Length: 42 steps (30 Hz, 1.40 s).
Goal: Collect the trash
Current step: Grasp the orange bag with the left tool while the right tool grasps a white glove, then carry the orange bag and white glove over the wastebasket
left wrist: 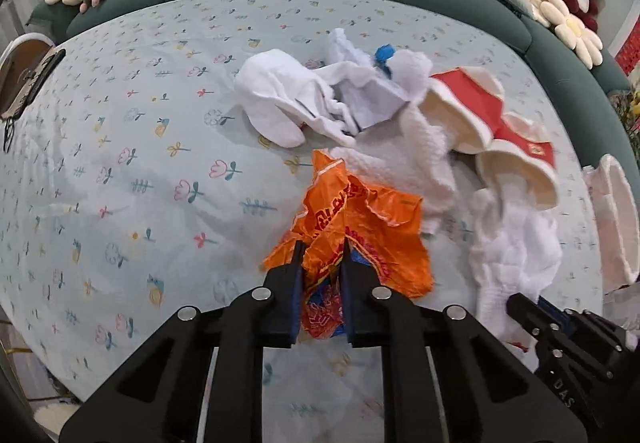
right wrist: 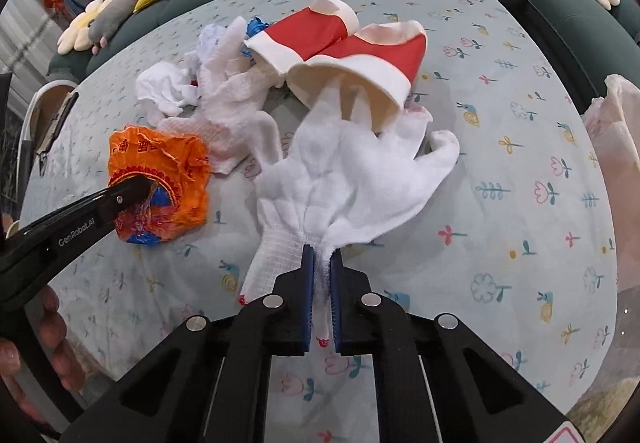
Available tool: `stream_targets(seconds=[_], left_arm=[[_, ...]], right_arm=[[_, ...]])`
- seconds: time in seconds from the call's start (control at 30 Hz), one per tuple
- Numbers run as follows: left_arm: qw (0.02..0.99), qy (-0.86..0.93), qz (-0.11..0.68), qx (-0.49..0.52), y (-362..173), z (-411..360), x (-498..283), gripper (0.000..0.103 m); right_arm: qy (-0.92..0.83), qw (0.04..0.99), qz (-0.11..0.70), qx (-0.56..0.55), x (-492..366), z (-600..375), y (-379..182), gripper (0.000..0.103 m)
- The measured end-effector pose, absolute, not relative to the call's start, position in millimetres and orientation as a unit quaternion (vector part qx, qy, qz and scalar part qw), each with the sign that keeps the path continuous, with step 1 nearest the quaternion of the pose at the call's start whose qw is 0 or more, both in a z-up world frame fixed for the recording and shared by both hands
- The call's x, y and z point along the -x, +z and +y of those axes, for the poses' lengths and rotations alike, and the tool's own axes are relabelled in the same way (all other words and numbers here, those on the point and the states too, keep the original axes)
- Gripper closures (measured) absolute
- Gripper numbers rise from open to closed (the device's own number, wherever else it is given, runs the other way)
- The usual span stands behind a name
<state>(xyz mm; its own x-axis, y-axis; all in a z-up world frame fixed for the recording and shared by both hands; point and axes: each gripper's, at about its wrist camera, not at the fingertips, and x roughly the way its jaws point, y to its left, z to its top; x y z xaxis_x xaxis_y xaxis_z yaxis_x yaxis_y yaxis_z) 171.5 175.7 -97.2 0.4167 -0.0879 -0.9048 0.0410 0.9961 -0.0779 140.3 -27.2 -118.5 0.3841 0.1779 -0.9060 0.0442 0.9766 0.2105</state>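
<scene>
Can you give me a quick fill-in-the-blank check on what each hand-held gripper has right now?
1. The left hand-held gripper is shut on the crumpled ____ wrapper.
2. The right hand-held gripper pinches the white glove at its ____.
3. The two paper cups lie on their ____.

Missing words: orange; cuff; sides

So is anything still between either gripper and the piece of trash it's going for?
Nothing visible. The left gripper is already shut on the orange wrapper, and the right gripper is shut on the cuff of the white glove. The glove's fingers reach into a red paper cup, which may drag along when lifted.
</scene>
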Motion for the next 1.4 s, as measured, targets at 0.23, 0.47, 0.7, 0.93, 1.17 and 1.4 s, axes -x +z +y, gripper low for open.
stream_targets(seconds=[0.23, 0.47, 0.7, 0.93, 1.17, 1.4], left_arm=[[0.85, -0.057, 0.523, 0.033, -62, 162, -140, 0.089], [0.863, -0.09, 0.497, 0.026, -22, 126, -116, 0.089], [0.869, -0.136, 0.475, 0.005, 12, 70, -99, 0.089], [0.87, -0.187, 0.455, -0.016, 39, 2, -91, 0.089], [0.868, -0.229, 0.439, -0.042, 54, -65, -88, 0.089], [0.858, -0.258, 0.44, -0.065, 52, -123, -94, 0.089]], right_arm=[[0.043, 0.848, 0.516, -0.111, -114, -46, -78, 0.099], [0.038, 0.877, 0.461, -0.129, -86, -79, -28, 0.099], [0.021, 0.903, 0.407, -0.135, -61, -117, 15, 0.099], [-0.011, 0.921, 0.361, -0.145, -43, -174, 49, 0.099], [-0.05, 0.93, 0.33, -0.153, -32, -236, 67, 0.099], [-0.084, 0.929, 0.32, -0.165, -27, -288, 65, 0.099]])
